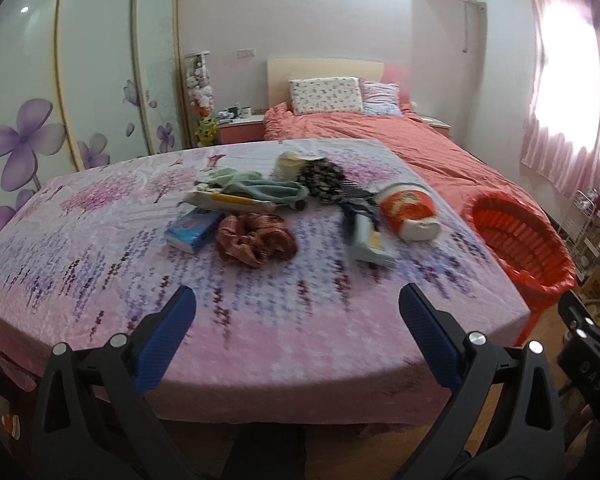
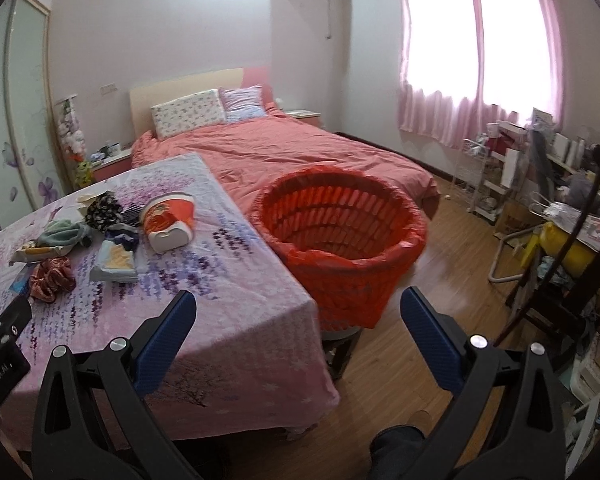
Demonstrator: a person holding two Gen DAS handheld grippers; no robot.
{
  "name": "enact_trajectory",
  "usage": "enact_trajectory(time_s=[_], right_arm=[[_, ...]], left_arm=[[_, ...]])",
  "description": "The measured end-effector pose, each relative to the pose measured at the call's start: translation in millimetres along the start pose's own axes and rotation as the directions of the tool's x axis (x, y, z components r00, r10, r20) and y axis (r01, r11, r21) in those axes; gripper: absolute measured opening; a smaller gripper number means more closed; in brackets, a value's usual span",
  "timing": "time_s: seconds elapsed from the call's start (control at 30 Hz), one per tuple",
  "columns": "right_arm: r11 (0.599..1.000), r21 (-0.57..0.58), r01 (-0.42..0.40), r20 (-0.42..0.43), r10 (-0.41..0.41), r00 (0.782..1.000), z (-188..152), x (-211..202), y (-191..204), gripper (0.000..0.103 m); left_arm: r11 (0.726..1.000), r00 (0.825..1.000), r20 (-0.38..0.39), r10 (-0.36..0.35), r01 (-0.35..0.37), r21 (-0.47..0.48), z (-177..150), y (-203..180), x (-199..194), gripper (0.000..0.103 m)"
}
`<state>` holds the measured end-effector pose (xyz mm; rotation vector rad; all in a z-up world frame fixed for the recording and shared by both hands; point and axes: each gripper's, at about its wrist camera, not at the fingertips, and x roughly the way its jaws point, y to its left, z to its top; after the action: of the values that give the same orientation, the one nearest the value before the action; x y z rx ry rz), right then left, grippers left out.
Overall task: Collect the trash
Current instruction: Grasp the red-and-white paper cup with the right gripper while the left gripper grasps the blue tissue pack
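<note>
Left wrist view: left gripper (image 1: pixel 296 320) fingers spread wide, nothing held, over pink flowered cover (image 1: pixel 100 264). Beyond, mid-cover: cup-noodle tub (image 1: pixel 408 210) on its side, tissue pack (image 1: pixel 192 230), brown scrunchie (image 1: pixel 256 236), green cloth (image 1: pixel 260 188). Right wrist view: right gripper (image 2: pixel 298 320) likewise spread, empty, facing red-lined bin (image 2: pixel 340 236) just beside cover's edge.

L wrist cam: above table (image 1: pixel 100 240) near edge, facing headboard. R wrist cam: off table corner, facing basket (image 2: pixel 340 256). Both share table, basket, bed (image 2: pixel 300 152).
</note>
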<state>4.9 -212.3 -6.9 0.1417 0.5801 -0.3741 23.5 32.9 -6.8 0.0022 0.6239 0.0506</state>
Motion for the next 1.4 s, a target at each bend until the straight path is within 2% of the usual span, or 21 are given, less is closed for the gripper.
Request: enact_trajectory(time_s=[0.3, 0.47, 0.57, 0.7, 1.0, 1.17, 1.3, 1.4], right_arm=[[0.994, -0.004, -0.111, -0.055, 0.111, 0.992, 27.4, 35.2, 30.9, 0.101], [0.984, -0.035, -0.176, -0.083, 0.172, 0.982, 46.1, 66.6, 56.6, 0.101], [0.975, -0.039, -0.219, -0.132, 0.212, 0.968, 55.5, 96.0, 70.8, 0.099], [0.966, 0.0, -0.259, -0.223, 0.253, 0.941, 61.6, 135.5, 86.4, 0.098], [0.966, -0.047, -0.256, -0.325, 0.227, 0.918, 59.0, 176.4, 116.8, 0.087], [0.964, -0.109, -0.242, -0.33, 0.194, 0.924, 57.1, 179.4, 129.0, 0.08], [0.966, -0.113, -0.231, -0.327, 0.184, 0.927, 57.9, 182.5, 133.0, 0.08], [0.967, -0.11, -0.23, -0.327, 0.183, 0.927, 58.8, 182.1, 132.8, 0.08]], left_arm=[[0.99, 0.992, -0.021, 0.127, -0.128, -0.06, 26.2, 81.8, 45.7, 0.099], [0.986, 0.986, -0.08, 0.143, -0.149, -0.073, 36.5, 120.9, 77.4, 0.099], [0.987, 0.984, -0.111, 0.141, -0.148, -0.059, 41.0, 139.8, 98.5, 0.099], [0.992, 0.984, -0.129, 0.121, -0.126, -0.031, 43.5, 150.7, 121.7, 0.099], [0.996, 0.98, -0.187, 0.074, -0.064, 0.06, 46.0, 147.2, 162.9, 0.098], [0.997, 0.974, -0.224, 0.042, -0.027, 0.069, 50.1, 144.9, 179.4, 0.091], [0.999, 0.967, -0.256, 0.014, -0.001, 0.052, 53.0, 144.5, 192.0, 0.086], [0.999, 0.964, -0.265, 0.009, 0.005, 0.053, 54.3, 141.8, 198.3, 0.085]])
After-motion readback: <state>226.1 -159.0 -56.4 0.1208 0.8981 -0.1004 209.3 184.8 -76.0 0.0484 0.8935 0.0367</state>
